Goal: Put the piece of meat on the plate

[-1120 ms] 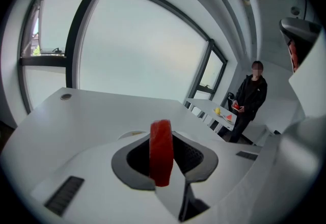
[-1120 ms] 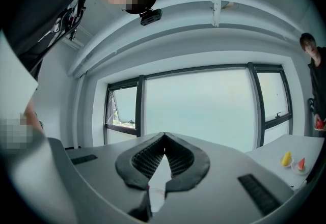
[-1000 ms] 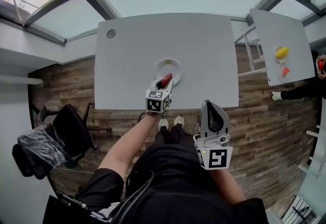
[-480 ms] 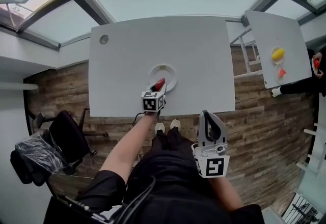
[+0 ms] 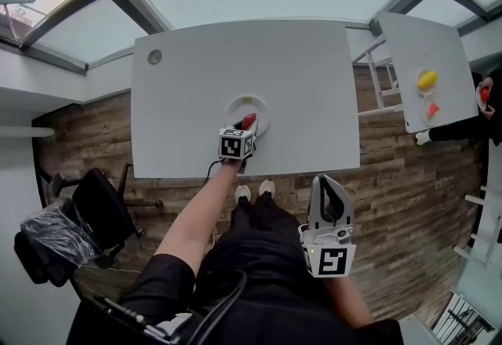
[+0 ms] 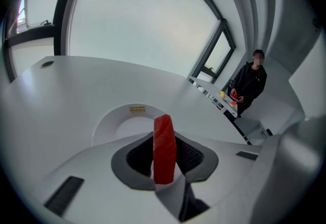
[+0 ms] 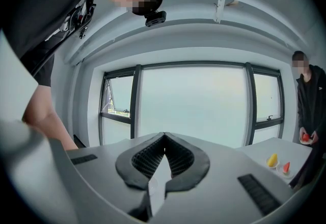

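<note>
Lower over plate (image 6: 109, 120), left hand-held gripper (image 6: 164, 137) tight on red meat (image 6: 164, 152) (right one (image 7: 164, 136) shut).

The left hand-held gripper (image 6: 164, 139) hides the plate (image 6: 108, 122)'s near rim.

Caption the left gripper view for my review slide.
Left gripper clamps a red piece of meat upright, white plate just beyond its jaws.
</note>
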{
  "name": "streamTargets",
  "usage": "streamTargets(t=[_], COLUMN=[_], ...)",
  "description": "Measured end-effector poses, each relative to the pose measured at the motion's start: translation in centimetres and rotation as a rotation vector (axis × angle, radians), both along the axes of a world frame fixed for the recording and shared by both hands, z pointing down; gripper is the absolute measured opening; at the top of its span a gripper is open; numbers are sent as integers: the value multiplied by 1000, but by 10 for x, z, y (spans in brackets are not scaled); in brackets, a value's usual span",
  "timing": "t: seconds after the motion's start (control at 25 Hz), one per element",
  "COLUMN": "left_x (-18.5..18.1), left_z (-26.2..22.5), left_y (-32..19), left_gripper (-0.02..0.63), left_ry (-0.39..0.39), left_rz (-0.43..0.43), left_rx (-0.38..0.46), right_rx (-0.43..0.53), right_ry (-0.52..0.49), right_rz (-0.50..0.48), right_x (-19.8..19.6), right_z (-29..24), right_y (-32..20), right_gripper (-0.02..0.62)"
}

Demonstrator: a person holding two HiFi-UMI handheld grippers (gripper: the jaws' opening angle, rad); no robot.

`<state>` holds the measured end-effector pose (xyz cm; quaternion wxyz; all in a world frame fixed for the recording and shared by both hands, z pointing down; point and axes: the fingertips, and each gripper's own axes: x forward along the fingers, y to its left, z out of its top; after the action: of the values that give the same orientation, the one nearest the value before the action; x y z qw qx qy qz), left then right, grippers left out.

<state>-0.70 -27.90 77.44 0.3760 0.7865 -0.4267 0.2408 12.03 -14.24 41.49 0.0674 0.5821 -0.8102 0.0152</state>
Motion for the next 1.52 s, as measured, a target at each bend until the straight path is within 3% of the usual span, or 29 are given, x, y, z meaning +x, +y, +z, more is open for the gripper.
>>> streamTargets(t=[0.16,0.4,0.76,1.2,1.52], left_x=[-4,-11,-16,-14,-7], left_z=[5,4,5,-13,-9], left_y=[-2,-7,-11,-17,-9], left_gripper=[95,101,186,319,400], left_ry=[5,-52,-108,-87,-32], left_rz=[-10,24,43,50,93], left_rx=[-36,-3,37,134,105], right_rx=[1,13,24,29,29], right_ry=[-5,-6,13,10,18], right_rz=[2,-5,-31,-51,-61], right_x=[2,1,-4,-13,-19], right_z=[0,-2,-4,-6,-6], right_y=[1,-2,0,2,8], right_gripper=[3,3,3,3,3])
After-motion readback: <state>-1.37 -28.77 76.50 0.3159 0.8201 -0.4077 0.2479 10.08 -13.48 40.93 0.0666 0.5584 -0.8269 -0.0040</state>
